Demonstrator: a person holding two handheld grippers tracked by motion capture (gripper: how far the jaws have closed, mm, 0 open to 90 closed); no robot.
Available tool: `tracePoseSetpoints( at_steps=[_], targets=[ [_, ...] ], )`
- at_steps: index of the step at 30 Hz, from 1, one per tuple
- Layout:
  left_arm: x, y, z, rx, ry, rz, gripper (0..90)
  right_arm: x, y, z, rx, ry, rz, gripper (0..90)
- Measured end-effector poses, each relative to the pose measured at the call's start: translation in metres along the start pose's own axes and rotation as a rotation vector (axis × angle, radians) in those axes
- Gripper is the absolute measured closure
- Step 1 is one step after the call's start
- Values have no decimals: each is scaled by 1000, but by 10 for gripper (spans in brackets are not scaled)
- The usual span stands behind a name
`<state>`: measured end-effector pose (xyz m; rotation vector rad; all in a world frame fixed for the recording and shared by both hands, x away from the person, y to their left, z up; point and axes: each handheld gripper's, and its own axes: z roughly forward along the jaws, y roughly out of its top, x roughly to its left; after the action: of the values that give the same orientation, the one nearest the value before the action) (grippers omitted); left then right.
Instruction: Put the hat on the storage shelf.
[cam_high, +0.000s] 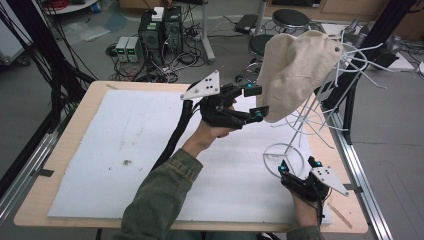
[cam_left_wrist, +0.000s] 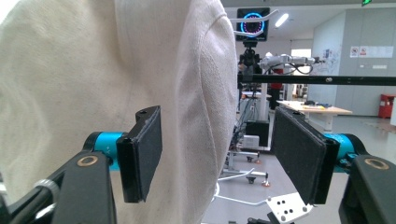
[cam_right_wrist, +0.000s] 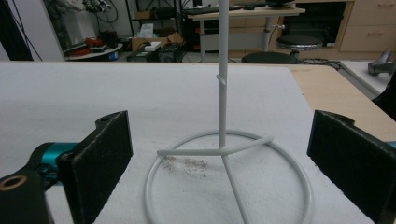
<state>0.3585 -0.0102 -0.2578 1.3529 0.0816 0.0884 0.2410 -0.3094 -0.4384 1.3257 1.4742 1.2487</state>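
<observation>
We hold left gripper (cam_high: 252, 102) jaws spread, cream hat (cam_high: 295, 72) brim between them, atop white rack (cam_high: 300, 120). Right gripper (cam_high: 299, 167) jaws spread before rack base, gripping nothing. Risk: unbraced rack tips if hat snags.

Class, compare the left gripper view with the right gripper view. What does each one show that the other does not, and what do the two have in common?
Left gripper view alone: a cream cloth cap hanging between the open jaws of the left hand-held gripper, with a long black bar behind. Right gripper view alone: the white wire stand's ring base and upright pole on the white table mat, framed by the right hand-held gripper. Shared: two black padded jaws standing apart, and lab furniture beyond.
</observation>
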Motion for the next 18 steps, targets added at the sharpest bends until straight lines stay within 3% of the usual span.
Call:
tracePoseSetpoints(
  at_steps=[5,18],
  targets=[
    [-2,4,-12,2,20,13,342,0,0,0,-1,-1,2,57],
    [-2,-1,-59,-7,159,14,342,2,0,1,1,0,-3,57]
  ],
)
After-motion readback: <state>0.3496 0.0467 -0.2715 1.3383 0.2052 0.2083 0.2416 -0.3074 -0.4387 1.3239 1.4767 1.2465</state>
